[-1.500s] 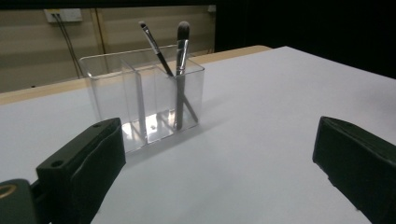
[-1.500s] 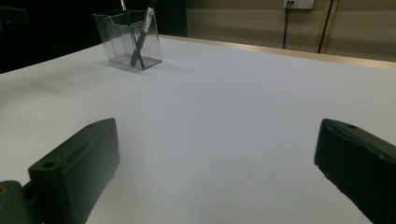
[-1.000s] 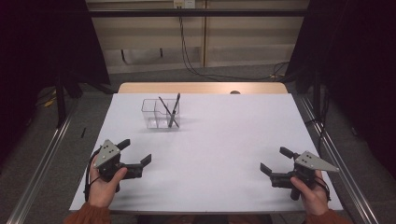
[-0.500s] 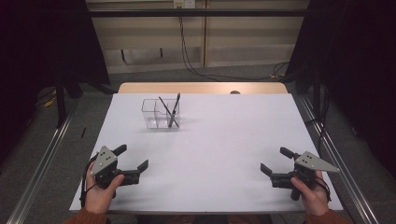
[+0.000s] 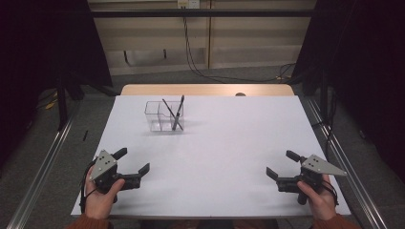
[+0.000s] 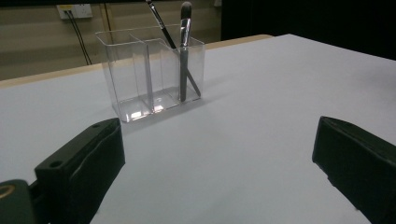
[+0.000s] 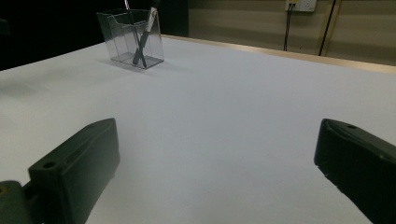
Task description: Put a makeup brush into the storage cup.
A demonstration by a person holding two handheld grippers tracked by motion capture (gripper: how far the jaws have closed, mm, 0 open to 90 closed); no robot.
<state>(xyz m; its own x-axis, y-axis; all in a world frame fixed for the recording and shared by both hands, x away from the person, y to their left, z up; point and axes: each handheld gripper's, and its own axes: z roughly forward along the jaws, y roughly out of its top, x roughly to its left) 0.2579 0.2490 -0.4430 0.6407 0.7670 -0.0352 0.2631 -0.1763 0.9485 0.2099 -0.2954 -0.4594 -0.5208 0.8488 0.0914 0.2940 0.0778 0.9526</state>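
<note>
**Both grippers idle, jaws spread, organizer far off**

The left gripper (image 5: 132, 161) rests near the table's (image 5: 229, 143) front left edge, jaws wide apart and empty. The right gripper (image 5: 282, 165) sits at the front right, likewise spread and empty. The clear acrylic organizer (image 5: 164, 116) stands toward the far left, with two makeup brushes (image 6: 184, 51) leaning crossed in its right compartment.

Dim room, evenly lit white table (image 5: 229, 143), soft shadows, slight blur.

Clear organizer (image 5: 164, 116); dark brushes (image 5: 178, 112); white table (image 5: 224, 157); black claws, grey plates
</note>
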